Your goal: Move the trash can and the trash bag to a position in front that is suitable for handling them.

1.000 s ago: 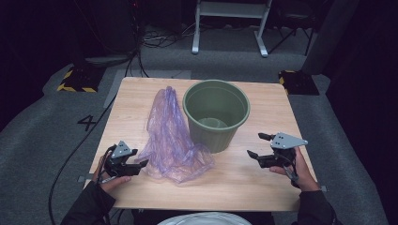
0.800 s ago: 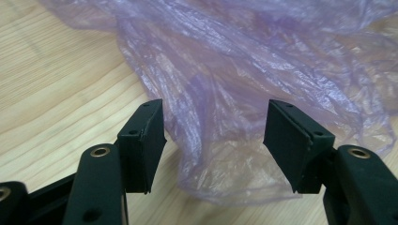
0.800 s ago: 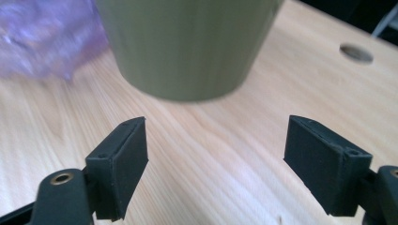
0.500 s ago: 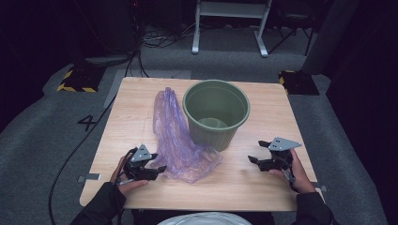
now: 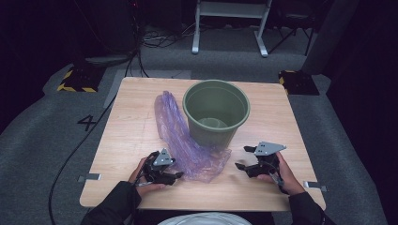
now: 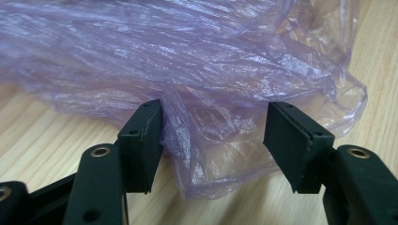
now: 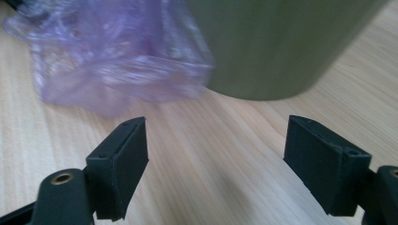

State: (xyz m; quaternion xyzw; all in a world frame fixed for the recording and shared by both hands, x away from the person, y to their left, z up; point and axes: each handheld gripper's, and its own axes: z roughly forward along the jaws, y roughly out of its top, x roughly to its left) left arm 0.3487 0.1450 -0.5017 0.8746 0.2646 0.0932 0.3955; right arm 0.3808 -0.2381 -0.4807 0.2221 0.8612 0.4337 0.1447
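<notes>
Pale wood-grain laminate, that's the surface [image 5: 141,122] I'm working over, squarish, light plank pattern, sitting on grey carpet.

Next down in size: olive green plastic bucket [image 5: 215,112], round, tapered toward the base, smooth matte wall, standing upright near the middle of the surface. Inside I see only its own bare bottom.

Purple plastic bag [image 5: 187,140]: thin, see-through, heavily crinkled film. It lies flat as a long strip along the bucket's left side and spreads into a wider crumpled patch in front of the bucket, touching its base. Whether anything is inside the bag I can't tell; it looks flat.

Left tongs [image 5: 174,176]: at the near-left edge of the bag's crumpled end. In the left gripper view a loose fold of the film [image 6: 211,140] sits between the two black pads; the left pad is up against the film, the right pad stands clear of it. So released, not clamped, bag in the gap.

Right tongs [image 5: 240,158]: to the right of the bag, near the bucket's front, low over bare wood. In the right gripper view the pads stand wide apart with just wood grain between them, bucket wall and bag edge ahead. Released, holding nothing.
</notes>
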